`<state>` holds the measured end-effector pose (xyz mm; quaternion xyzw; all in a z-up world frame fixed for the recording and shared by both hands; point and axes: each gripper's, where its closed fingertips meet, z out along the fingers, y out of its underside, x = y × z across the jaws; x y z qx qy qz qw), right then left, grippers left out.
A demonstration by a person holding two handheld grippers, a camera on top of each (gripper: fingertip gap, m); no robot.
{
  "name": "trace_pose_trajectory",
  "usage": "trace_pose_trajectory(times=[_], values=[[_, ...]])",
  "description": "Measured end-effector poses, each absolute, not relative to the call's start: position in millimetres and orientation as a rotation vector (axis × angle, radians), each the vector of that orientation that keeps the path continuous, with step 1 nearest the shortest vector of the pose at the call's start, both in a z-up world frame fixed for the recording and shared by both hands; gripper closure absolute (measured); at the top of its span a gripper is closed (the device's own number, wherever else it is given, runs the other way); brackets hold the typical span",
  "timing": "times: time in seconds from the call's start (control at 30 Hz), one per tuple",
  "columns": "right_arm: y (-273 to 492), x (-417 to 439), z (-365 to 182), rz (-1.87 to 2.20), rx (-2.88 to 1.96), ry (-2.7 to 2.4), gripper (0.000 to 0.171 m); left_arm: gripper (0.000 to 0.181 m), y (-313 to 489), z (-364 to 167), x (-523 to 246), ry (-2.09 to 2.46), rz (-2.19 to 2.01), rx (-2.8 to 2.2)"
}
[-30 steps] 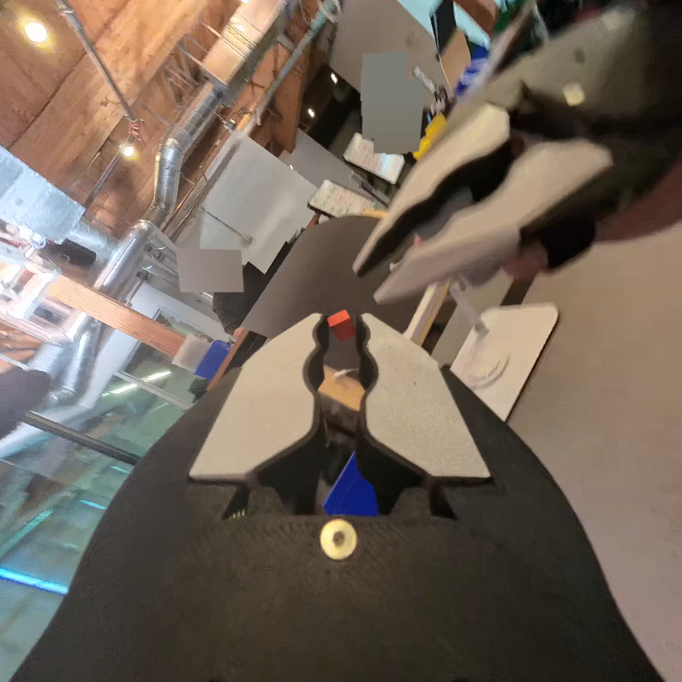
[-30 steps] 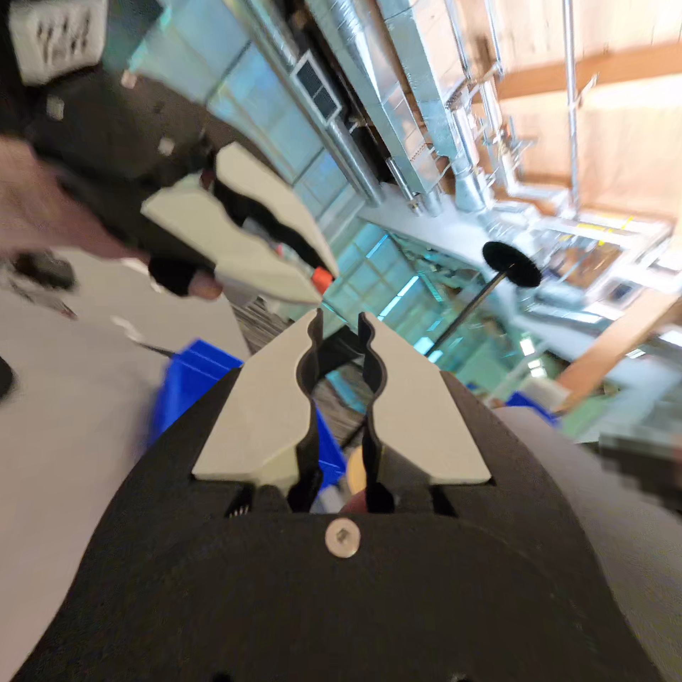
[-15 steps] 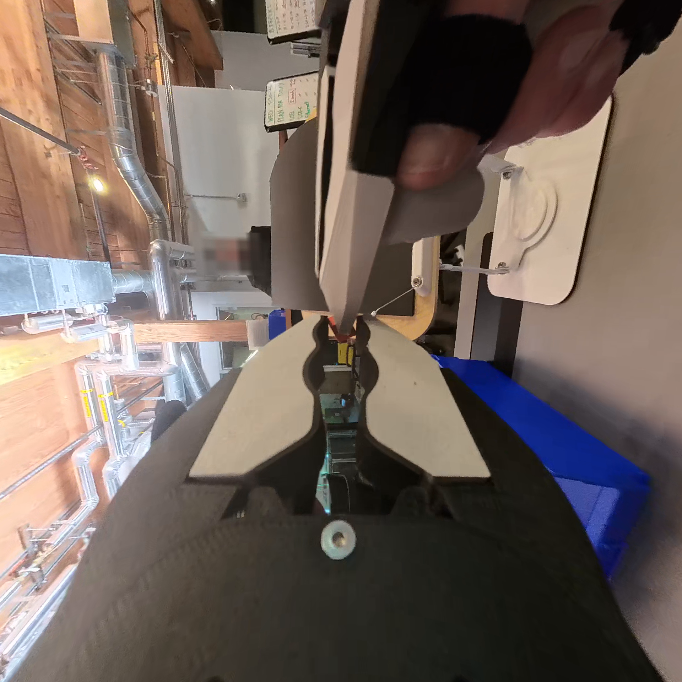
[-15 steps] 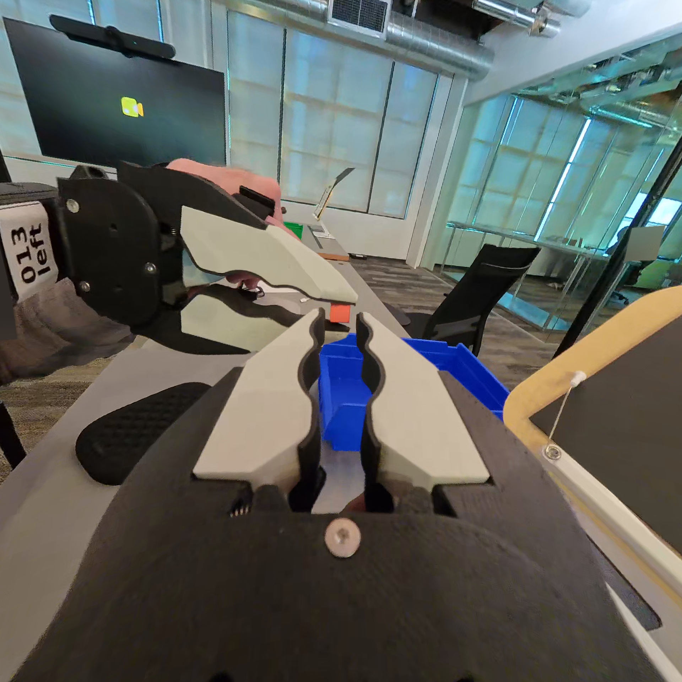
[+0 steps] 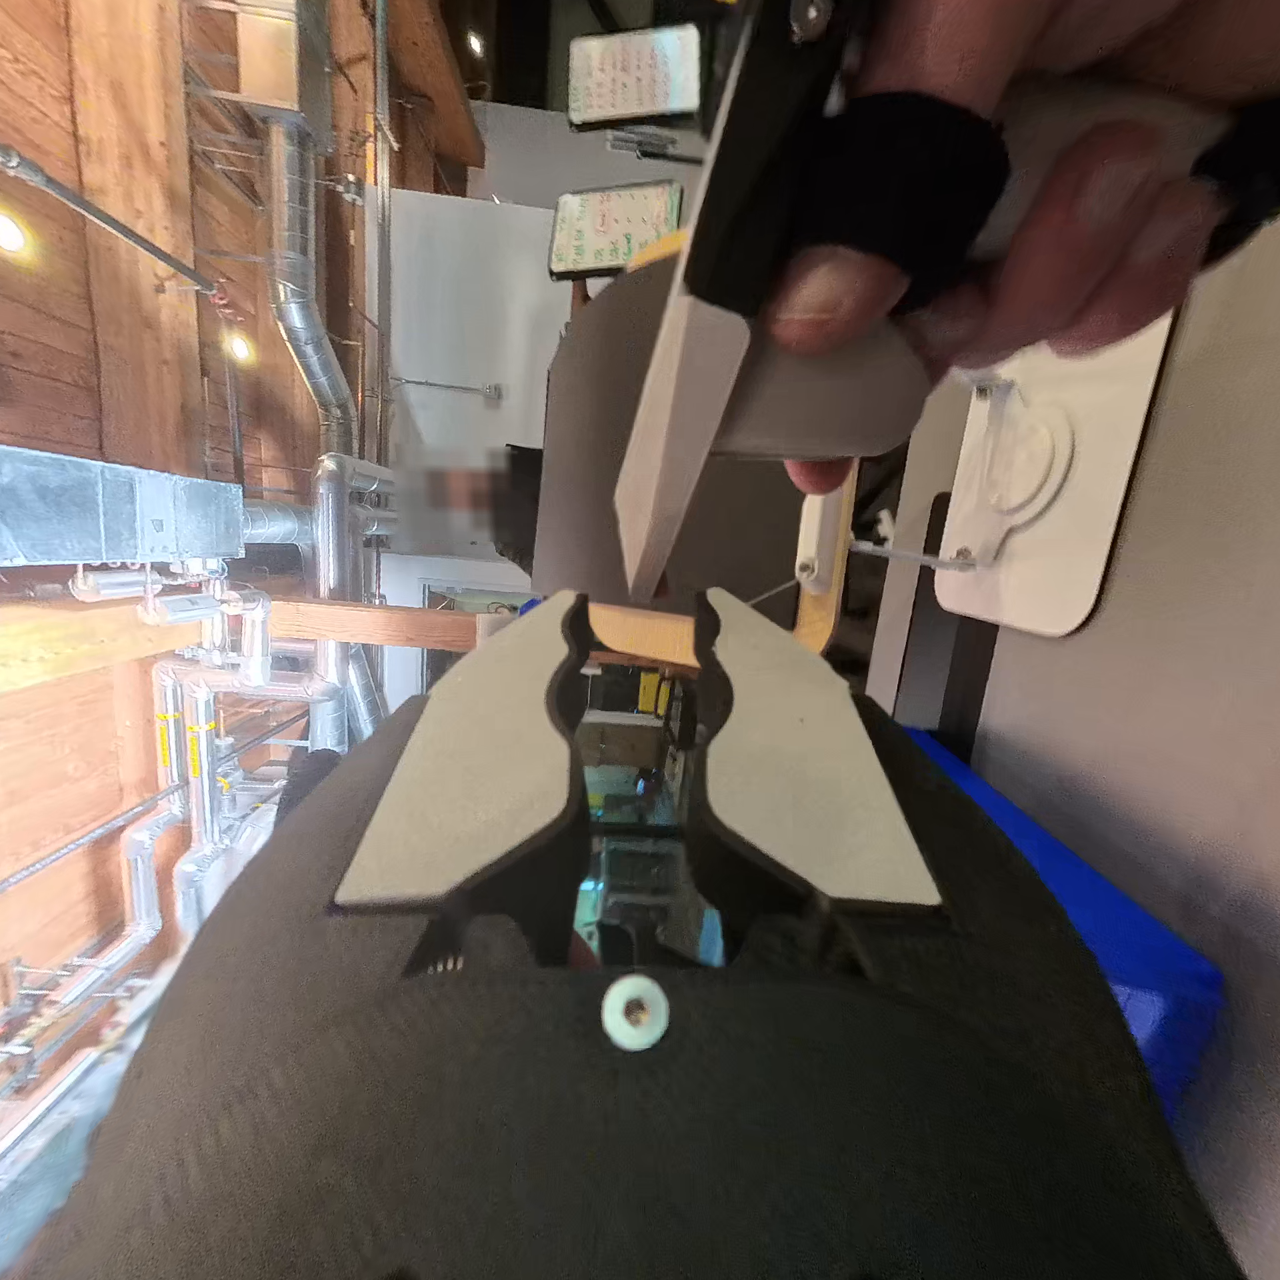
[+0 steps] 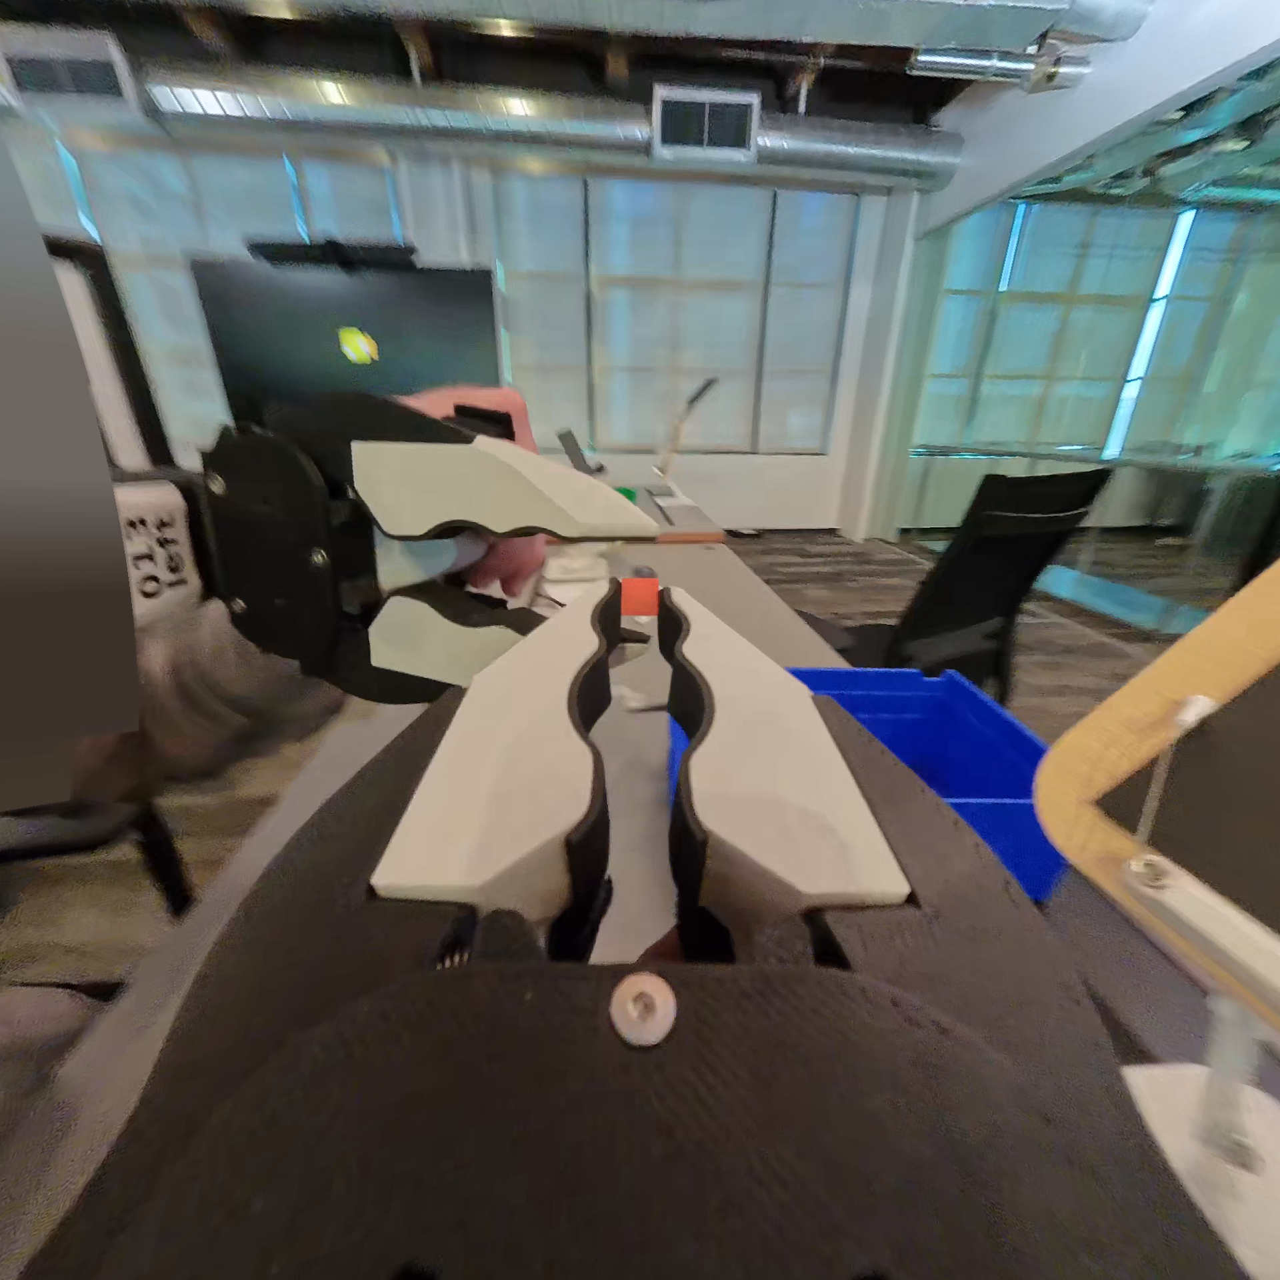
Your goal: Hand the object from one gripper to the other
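A small red cube (image 6: 638,597) is pinched between the tips of my right gripper (image 6: 638,604), which is shut on it above the grey table. In the right wrist view my left gripper (image 6: 596,571) is just left of the cube with its jaws spread wide, one finger (image 6: 499,499) above and one finger (image 6: 443,644) below, not touching it. In the left wrist view my left gripper (image 5: 641,613) is open and empty. The right gripper (image 5: 647,578) comes down edge-on to its tips, held by a hand, and hides the cube.
A blue bin (image 6: 935,734) sits on the grey table (image 6: 734,596) to the right, also in the left wrist view (image 5: 1080,900). A wood-rimmed dark panel (image 6: 1143,706) stands at the right. A white plate (image 5: 1060,485) lies on the table. A black chair (image 6: 990,554) is beyond. Only a small space, under 4 cm, lies between the two pairs of fingers. The wood-rimmed dark panel (image 6: 1143,706) is about 25 cm from both grippers' fingertips.
My left gripper has opened its jaws and let go of the red cube. The right gripper now holds the cube, and the two grippers have shifted slightly apart.
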<state>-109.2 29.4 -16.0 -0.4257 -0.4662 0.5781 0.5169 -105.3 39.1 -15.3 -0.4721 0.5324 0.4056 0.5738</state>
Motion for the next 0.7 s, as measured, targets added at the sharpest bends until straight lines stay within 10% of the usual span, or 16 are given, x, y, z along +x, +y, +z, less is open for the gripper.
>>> trace_pose_trajectory(times=[0.7], values=[[-48, -19, -39, 2.646, -0.22, -1.385, 0.164, 0.152, -33, -43, -17, 1.408, 0.571, -0.692]])
